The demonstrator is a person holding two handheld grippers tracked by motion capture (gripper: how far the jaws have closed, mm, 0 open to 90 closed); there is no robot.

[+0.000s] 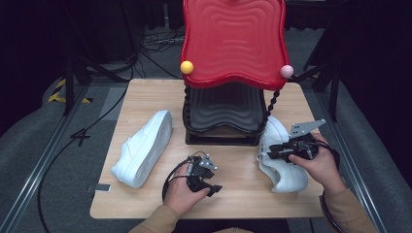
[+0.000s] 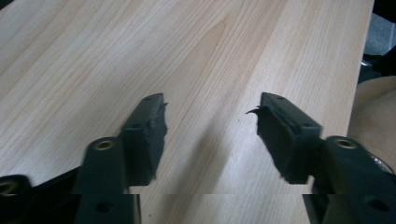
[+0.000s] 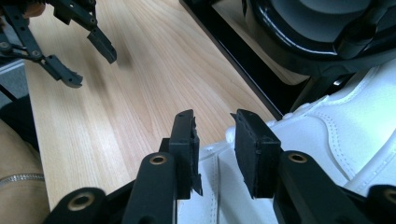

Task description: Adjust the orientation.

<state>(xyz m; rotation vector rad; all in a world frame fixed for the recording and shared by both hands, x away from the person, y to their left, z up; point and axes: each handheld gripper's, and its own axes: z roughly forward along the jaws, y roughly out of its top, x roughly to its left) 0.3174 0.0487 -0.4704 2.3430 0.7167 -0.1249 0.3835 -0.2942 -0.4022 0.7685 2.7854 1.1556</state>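
Right shoe [image 1: 282,158]: white sneaker, lies near the table's right edge, just right of the rack base; toe end twd the person's edge, far end by the rack's right leg. In the right gripper view its upper [image 3: 327,140] sits directly under the jaws.
Right gripper [image 1: 275,151]: over the shoe's inner side; jaws narrow, a small gap betw. pads, nothing in them yet. Pads look to straddle a raised edge of the upper, can't tell if they touch it.
Step in hand (judgement): get a grip on this shoe, prob. to lift it to the rack.
How to do it well: lower so both pads bracket the collar/side wall, not just loose material; close firmly bc leather is smooth & may slip. Grip close to mid-length so the shoe doesn't tip when lifted. Keep clear of the rack leg on the way up.
Left gripper [image 1: 208,187]: near the table's front edge, mid-width; jaws wide apart, empty, bare wood [image 2: 140,56] under them. Free to steady the shoe if needed.
Left shoe [image 1: 143,148]: on its side, twd the table's left edge, well apart from both grippers.
Rack [image 1: 233,43]: red wavy top shelf, black lower shelf [image 1: 224,109], stands at the table's far edge, centre.
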